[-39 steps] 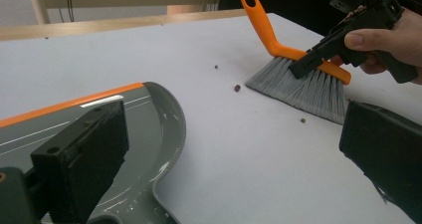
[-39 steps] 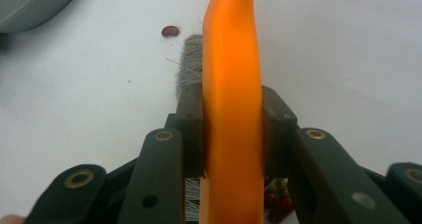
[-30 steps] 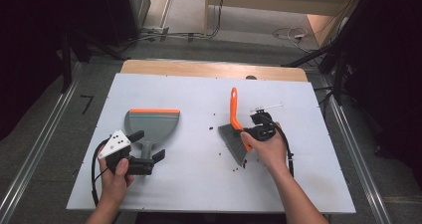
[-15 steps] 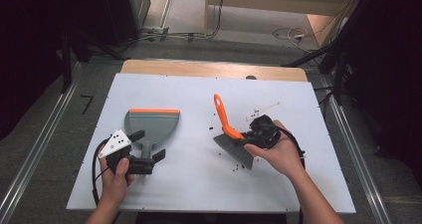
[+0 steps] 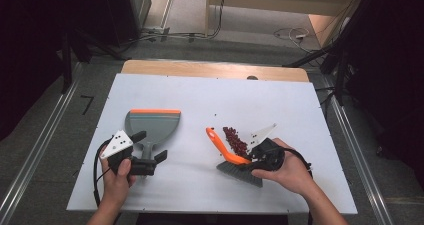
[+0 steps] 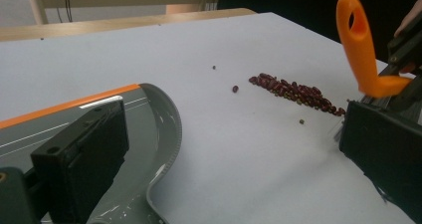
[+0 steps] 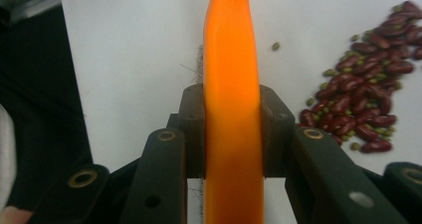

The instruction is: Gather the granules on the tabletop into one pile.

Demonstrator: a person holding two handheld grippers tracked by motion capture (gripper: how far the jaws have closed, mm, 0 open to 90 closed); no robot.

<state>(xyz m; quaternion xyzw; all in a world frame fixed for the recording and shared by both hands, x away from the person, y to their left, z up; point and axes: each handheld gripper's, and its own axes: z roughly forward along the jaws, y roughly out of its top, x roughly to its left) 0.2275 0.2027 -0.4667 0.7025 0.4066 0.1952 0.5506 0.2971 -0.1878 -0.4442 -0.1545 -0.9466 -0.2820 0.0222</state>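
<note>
- Right gripper (image 5: 255, 157) has its jaws clamped on the orange handle of a hand brush (image 5: 227, 147); in the right gripper view the two black pads press the handle (image 7: 231, 84) from both sides.
- Compared with half a second ago, the right hand (image 5: 287, 172) has dropped toward the near edge of the white table (image 5: 200, 95), and the brush handle, which pointed up and away then, now lies lower and slants toward the table's left.
- Grey bristles of the brush (image 5: 240, 172) rest on the table just in front of the right hand.
- Red kidney beans (image 5: 235, 139), earlier loosely strewn near the gripper, now form a tight slanted streak just beside the brush handle; a few small green beans are mixed in (image 7: 356, 107).
- Left gripper (image 5: 145, 152) is unchanged in place: its jaws are closed on the stem of the grey dustpan (image 5: 152, 127), which lies flat with its orange lip on the far side.
- From the left gripper view the dustpan's curved rim (image 6: 169, 129) sits near the left jaw, with the bean streak (image 6: 298, 92) well apart from it and the brush handle (image 6: 361, 45) beyond.
</note>
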